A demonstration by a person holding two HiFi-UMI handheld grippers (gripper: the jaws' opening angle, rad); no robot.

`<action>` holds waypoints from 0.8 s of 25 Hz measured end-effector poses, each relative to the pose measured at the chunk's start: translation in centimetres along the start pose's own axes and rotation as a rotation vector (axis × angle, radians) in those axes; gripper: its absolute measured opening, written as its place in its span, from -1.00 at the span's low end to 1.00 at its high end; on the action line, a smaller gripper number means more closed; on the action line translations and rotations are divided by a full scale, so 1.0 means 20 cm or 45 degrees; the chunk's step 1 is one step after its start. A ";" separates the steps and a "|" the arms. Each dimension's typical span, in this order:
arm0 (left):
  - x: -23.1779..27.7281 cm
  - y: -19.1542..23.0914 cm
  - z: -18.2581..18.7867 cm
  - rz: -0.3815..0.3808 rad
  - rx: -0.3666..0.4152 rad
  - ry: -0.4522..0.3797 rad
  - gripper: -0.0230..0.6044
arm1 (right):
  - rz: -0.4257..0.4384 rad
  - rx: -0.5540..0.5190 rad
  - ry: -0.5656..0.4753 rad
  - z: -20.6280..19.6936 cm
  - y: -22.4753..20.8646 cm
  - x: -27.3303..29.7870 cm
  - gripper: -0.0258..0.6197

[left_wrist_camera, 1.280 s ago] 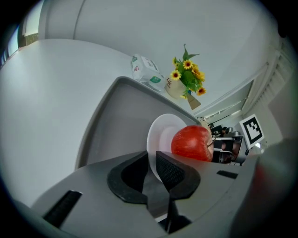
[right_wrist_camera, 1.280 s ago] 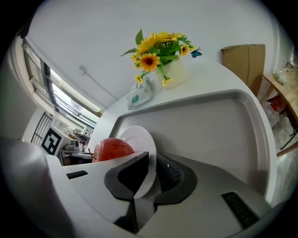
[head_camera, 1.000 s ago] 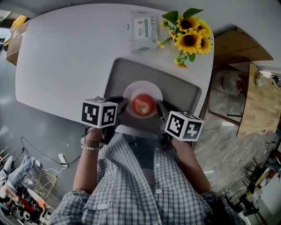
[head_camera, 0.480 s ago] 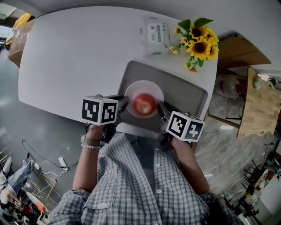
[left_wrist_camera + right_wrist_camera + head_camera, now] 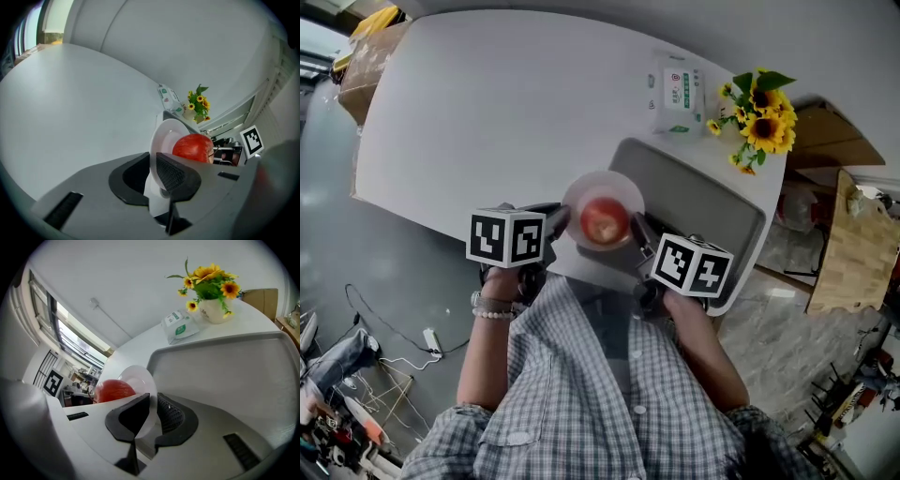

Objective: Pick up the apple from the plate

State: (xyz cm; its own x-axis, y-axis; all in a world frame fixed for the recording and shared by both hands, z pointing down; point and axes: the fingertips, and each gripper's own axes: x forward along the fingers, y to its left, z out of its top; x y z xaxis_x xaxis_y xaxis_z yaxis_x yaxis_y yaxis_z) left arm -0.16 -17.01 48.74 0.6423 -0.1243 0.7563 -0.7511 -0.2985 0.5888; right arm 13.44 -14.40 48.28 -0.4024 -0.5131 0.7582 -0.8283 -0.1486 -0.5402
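- red apple (image 5: 604, 221), resting in the middle of the white plate (image 5: 581, 192), midway between the two pairs of jaws and touched by neither.
- in the left gripper view, seen just beyond the jaws on the plate's upper face; in the right gripper view, likewise just past the jaws, to their left.
- left gripper (image 5: 560, 221): jaws closed on the plate's rim, one pad above it and one below, thin white edge pinched between them.
- right gripper (image 5: 639, 232): jaws clamped on the opposite rim in the same way, one pad over and one under.
- both pairs of jaws pointing inward at each other across the plate, level with it.
- cannot tell whether the plate is lifted or resting.
- grey tray (image 5: 703, 202) ahead of the right jaws and beyond them, its near corner under or just behind the plate.
- white worktop (image 5: 487, 112) stretching away ahead of the left jaws.
- pack of wipes (image 5: 673, 92) well beyond both pairs of jaws, just past the tray's far edge.
- sunflowers (image 5: 759, 105) in a white pot beside the pack, farther out ahead of the right jaws.
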 end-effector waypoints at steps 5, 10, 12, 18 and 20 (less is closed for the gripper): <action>-0.12 0.18 0.01 0.029 -0.043 -0.032 -0.77 | 0.023 -0.066 0.035 -0.01 0.16 0.13 -0.73; -0.21 0.34 0.01 0.057 -0.079 -0.053 -0.77 | 0.043 -0.112 0.070 -0.04 0.31 0.26 -0.73; -0.25 0.40 0.00 0.064 -0.096 -0.056 -0.77 | 0.048 -0.128 0.085 -0.05 0.37 0.31 -0.73; -0.28 0.57 -0.01 0.077 -0.132 -0.032 -0.77 | 0.034 -0.192 0.137 -0.09 0.47 0.45 -0.73; -0.28 0.61 -0.02 0.076 -0.146 -0.018 -0.77 | 0.026 -0.226 0.159 -0.09 0.49 0.49 -0.73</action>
State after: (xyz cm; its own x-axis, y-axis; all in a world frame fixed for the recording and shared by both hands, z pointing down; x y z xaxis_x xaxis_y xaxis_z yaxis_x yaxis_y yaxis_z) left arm -13.09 -19.53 51.82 0.5971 -0.1526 0.7875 -0.8003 -0.1801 0.5720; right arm 0.70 -19.29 51.19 -0.4555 -0.4040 0.7932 -0.8708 0.0173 -0.4913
